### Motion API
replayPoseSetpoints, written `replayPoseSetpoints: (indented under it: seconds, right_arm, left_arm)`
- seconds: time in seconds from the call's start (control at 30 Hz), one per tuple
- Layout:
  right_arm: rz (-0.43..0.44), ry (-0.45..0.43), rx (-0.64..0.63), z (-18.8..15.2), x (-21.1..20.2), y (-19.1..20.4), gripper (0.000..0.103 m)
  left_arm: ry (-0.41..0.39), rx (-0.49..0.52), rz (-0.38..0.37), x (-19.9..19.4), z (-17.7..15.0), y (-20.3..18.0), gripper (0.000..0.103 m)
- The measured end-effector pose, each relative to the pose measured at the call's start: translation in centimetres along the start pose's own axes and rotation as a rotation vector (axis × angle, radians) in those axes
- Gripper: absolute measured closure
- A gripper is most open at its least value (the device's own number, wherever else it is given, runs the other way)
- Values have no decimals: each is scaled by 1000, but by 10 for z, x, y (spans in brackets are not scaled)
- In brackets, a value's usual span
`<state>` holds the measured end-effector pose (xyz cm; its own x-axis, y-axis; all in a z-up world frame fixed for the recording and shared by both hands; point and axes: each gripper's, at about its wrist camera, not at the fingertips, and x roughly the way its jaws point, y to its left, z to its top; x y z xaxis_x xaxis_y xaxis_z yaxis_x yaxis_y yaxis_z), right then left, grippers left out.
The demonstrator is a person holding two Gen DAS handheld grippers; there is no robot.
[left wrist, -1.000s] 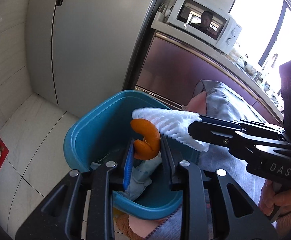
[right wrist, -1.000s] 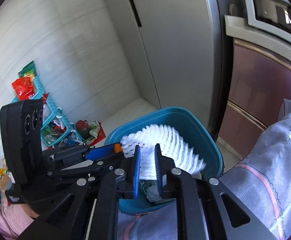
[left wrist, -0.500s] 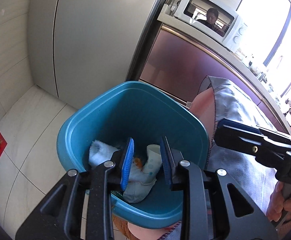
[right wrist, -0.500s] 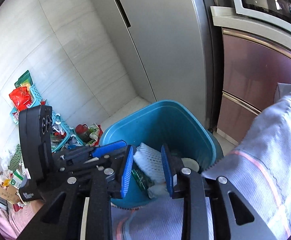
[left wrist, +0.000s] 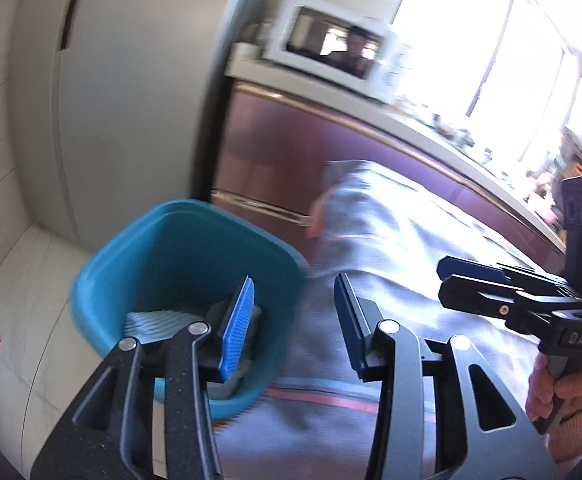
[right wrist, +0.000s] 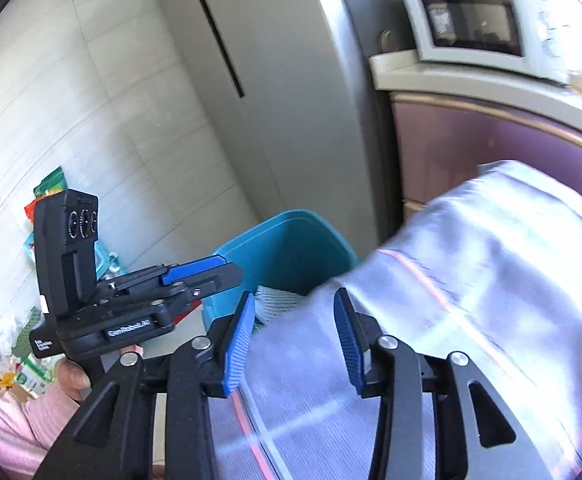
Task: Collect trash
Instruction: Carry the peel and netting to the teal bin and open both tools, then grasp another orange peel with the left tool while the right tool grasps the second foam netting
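The left gripper [left wrist: 295, 312] is standing wide open and holding nothing. Its blue pads [left wrist: 238, 326] are hanging over the edge of the blue bin [left wrist: 163, 248] and the gray cloth [left wrist: 391, 248] on the surface. The right gripper [right wrist: 294, 330] is wide open too, with nothing between its pads [right wrist: 238, 342]. It is hovering over the gray cloth, just beside the bin. The trash is lying down inside the bin: a white ribbed foam net [left wrist: 153, 322] and some crumpled bits next to it. The bin is sitting on the floor by the gray fridge [right wrist: 291, 80]. A white microwave [right wrist: 475, 28] is sitting on the counter behind.
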<state>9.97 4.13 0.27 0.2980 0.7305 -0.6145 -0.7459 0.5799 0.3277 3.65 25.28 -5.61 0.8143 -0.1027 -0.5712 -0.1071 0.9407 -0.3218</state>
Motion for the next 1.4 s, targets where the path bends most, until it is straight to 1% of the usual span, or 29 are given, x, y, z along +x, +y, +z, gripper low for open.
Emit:
replayPoseSetpoints:
  seconds: [0.07, 0.23, 0.37, 0.53, 0.57, 0.7, 0.8, 0.9, 0.93, 0.97, 1.2, 1.23, 1.27, 1.4]
  right_arm:
    - [-28, -25, 18, -10, -21, -9, 63]
    - [-150, -80, 83, -39, -72, -36, 61]
    - [-249, -122, 152, -63, -115, -62, 61]
    - [-371, -162, 218, -86, -158, -93, 59]
    - [-399, -171, 227, -91, -167, -99, 56]
    - [-504, -187, 252, -104, -188, -121, 55]
    - [-551, -190, 264, -110, -198, -139, 53]
    - [-586, -188, 265, -114, -204, -151, 51]
    - [-595, -182, 262, -114, -205, -155, 50]
    - [-600, -167, 259, -114, -205, -159, 46]
    - [-642, -110, 225, -119, -199, -171, 45]
    - [-648, -105, 221, -119, -198, -172, 44]
    - [-662, -100, 213, -120, -198, -173, 40]
    - [-681, -85, 199, -122, -195, -177, 38]
  left_arm:
    - [6, 42, -45, 0, -1, -22, 61]
    - [42, 143, -174, 14, -7, -87, 60]
    - [99, 215, -268, 33, -14, -137, 60]
    - [177, 301, -357, 57, -28, -199, 60]
    - [193, 318, -363, 62, -31, -210, 60]
    - [237, 388, -383, 76, -47, -252, 60]
    - [253, 438, -395, 86, -53, -280, 59]
    - [271, 464, -407, 96, -55, -302, 59]
    - [276, 471, -410, 99, -55, -308, 58]
    - [281, 479, -410, 102, -56, -313, 58]
    - [323, 504, -406, 127, -55, -334, 58]
    - [328, 508, -406, 130, -54, -337, 58]
    - [334, 511, -407, 133, -54, -339, 58]
    - [349, 520, -407, 143, -53, -349, 58]
